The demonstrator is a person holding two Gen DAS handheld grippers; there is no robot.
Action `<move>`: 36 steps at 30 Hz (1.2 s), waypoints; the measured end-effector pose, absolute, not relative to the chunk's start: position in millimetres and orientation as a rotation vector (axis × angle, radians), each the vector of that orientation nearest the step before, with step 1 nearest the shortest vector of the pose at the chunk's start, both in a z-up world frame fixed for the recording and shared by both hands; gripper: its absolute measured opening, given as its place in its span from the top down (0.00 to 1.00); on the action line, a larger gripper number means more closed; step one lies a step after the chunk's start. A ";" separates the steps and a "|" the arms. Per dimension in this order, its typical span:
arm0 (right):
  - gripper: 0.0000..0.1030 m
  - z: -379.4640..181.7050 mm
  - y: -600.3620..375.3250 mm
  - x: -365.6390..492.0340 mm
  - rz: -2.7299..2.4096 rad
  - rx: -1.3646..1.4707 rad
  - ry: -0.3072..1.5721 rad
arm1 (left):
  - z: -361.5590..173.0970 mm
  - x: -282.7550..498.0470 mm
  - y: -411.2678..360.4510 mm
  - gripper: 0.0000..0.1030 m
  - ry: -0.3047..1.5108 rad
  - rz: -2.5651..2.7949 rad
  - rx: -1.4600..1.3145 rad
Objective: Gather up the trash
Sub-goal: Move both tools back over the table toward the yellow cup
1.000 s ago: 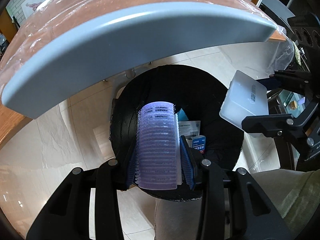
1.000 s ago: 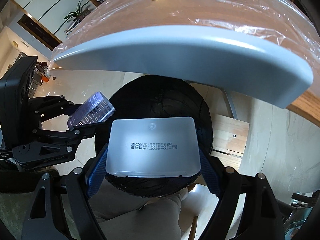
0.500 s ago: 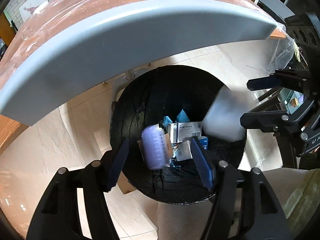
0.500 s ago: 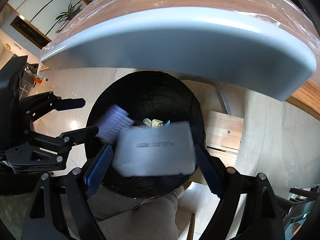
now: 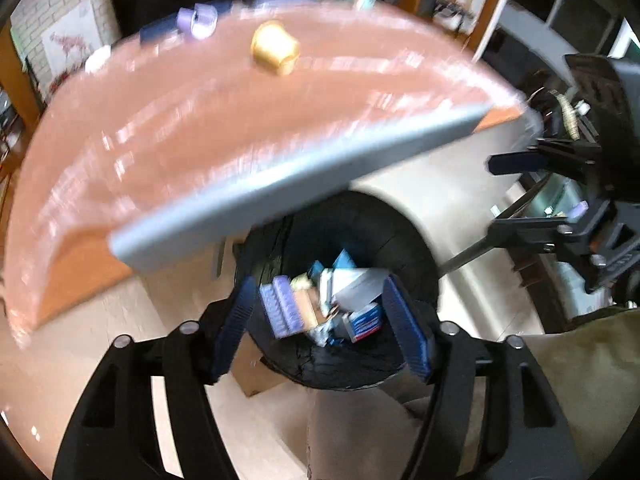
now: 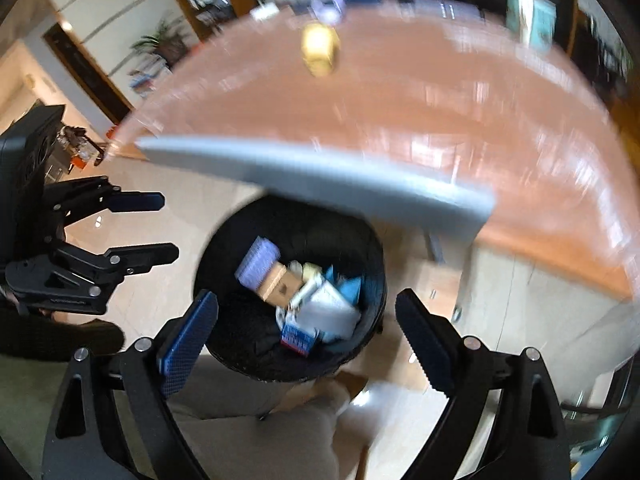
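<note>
A black bin [image 5: 416,280] [image 6: 224,344] stands on the floor below the table edge. In it lie a purple ridged pack [image 5: 280,310] [image 6: 256,262], a white flat box [image 5: 360,286] [image 6: 328,314], a blue-and-red carton [image 5: 366,322] [image 6: 296,338] and other scraps. My left gripper [image 5: 320,322] is open and empty above the bin. My right gripper [image 6: 308,334] is open and empty above the bin too. Each gripper shows in the other's view: the right one [image 5: 532,192], the left one [image 6: 160,228].
A wooden table [image 5: 200,132] [image 6: 400,120] with a grey front edge, under clear film, overhangs the bin. On it stand a yellow cup [image 5: 276,50] [image 6: 320,50] and a purple item [image 5: 198,20]. A cardboard box [image 5: 252,376] sits on the tiled floor by the bin.
Both grippers opened and dropped the purple pack and the white box into the bin. Both grippers have since lifted, so more of the table top shows.
</note>
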State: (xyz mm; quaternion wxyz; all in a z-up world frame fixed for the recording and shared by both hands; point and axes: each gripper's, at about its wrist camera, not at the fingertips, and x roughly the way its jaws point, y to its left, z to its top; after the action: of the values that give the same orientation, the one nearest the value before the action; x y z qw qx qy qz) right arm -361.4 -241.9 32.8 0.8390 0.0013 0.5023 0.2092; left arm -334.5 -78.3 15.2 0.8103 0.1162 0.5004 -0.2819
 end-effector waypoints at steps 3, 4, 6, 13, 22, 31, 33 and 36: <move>0.06 58.0 -240.6 -358.5 0.420 -0.034 0.969 | 56.3 -334.0 -75.2 0.11 0.956 -0.630 0.222; 0.06 65.4 -240.5 -355.0 0.410 -0.036 0.938 | 66.8 -331.3 -74.7 0.09 0.923 -0.624 0.221; 0.04 74.1 -241.2 -345.6 0.391 -0.027 0.902 | 86.2 -318.7 -74.7 0.07 0.850 -0.580 0.218; 0.04 81.1 -238.6 -299.0 0.338 0.027 0.874 | 112.0 -245.7 -73.2 0.05 0.765 -0.383 0.198; 0.04 75.8 -213.2 -249.3 0.316 -0.002 0.882 | 117.8 -156.4 -74.1 0.05 0.811 -0.319 0.092; 0.04 60.0 -195.5 -213.8 0.294 0.026 0.910 | 97.0 -93.5 -98.9 0.05 0.867 -0.274 0.127; 0.04 56.0 -191.8 -209.2 0.291 0.022 0.917 | 89.3 -82.0 -105.6 0.05 0.884 -0.279 0.140; 0.04 48.5 -187.3 -199.5 0.289 0.023 0.938 | 75.7 -64.2 -114.6 0.05 0.919 -0.279 0.160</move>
State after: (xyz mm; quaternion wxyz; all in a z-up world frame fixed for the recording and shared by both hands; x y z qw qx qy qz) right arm -199.5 -187.3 48.5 0.8820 0.0110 0.4503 0.1387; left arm -64.2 -114.6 75.7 0.8839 0.0770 0.4414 -0.1340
